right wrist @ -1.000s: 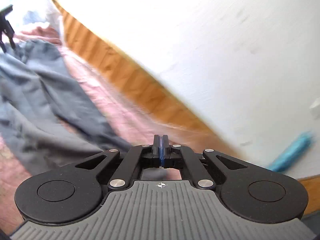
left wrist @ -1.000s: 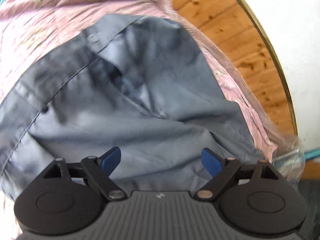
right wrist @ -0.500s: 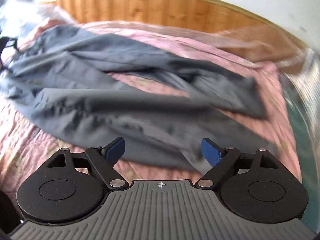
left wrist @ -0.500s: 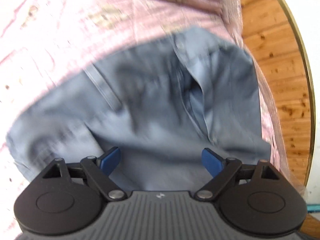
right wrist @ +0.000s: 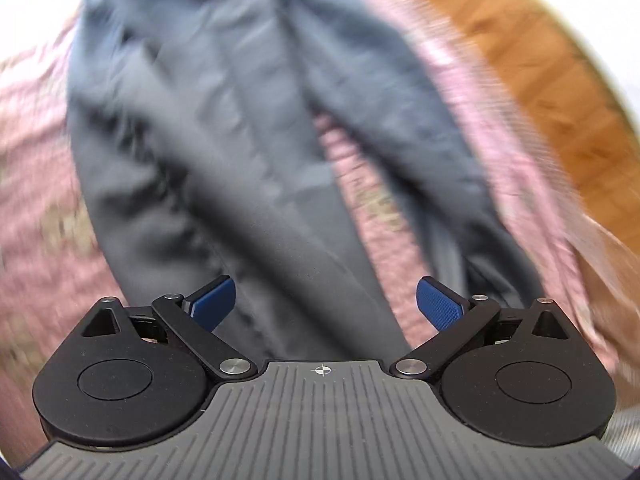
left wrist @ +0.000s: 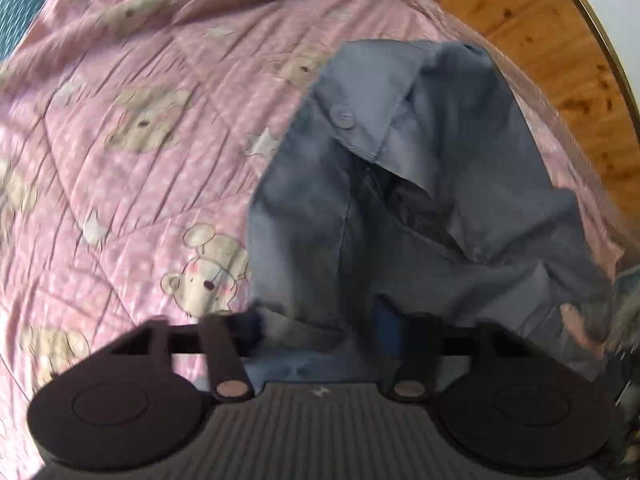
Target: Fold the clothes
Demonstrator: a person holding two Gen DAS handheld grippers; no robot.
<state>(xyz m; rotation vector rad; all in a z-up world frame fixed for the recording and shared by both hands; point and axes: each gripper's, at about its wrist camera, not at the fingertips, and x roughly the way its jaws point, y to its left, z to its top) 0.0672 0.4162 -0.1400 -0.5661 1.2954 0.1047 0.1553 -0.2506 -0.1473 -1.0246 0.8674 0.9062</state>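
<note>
While trousers [left wrist: 420, 216] bunch between closing left gripper [left wrist: 320, 332] | right gripper [right wrist: 326, 304] spread, opening above them

left wrist: steep, close | right wrist: steep, close | shared: grey trousers [left wrist: 420, 208], pink quilt [left wrist: 140, 120]

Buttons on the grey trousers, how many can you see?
1: a round grey button on the waistband of the grey trousers, lying on the pink quilt. Folds may hide others.
</note>
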